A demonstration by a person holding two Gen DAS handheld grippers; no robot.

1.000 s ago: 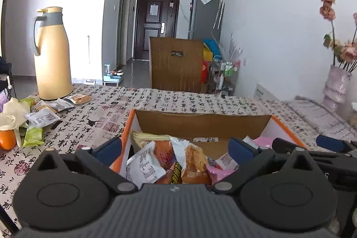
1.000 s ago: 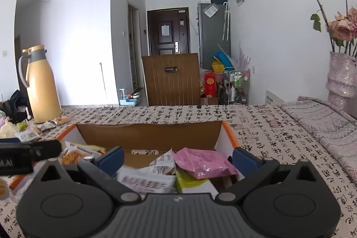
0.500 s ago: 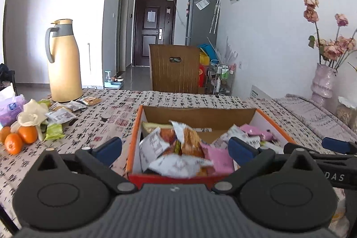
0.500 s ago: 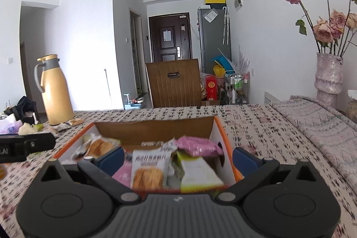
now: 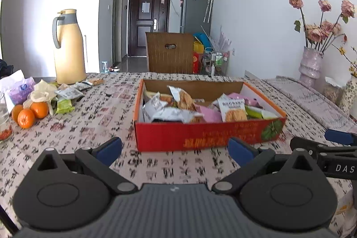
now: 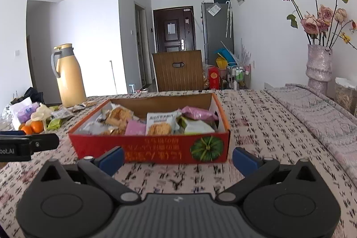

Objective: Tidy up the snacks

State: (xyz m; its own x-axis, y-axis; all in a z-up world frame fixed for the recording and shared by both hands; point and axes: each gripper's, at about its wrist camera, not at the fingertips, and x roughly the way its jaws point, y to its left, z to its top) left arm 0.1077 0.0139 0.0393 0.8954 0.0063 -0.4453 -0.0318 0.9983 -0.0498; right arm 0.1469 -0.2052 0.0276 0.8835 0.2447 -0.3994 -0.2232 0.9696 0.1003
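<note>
while both grippers, left gripper [image 5: 175,150] and right gripper [image 6: 178,158], are hovering with fingers wide apart and empty, loose packets [image 5: 69,93] at ten o'clock are awaiting a flat, gentle pinch into the red box [image 5: 207,137].

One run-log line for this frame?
left gripper: open, empty | right gripper: open, empty | box: full of snacks | loose packets: by flask

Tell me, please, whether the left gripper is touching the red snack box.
Apart. In the left wrist view, the open left gripper sits short of the red snack box, with patterned tablecloth visible between its fingertips and the box front.
</note>
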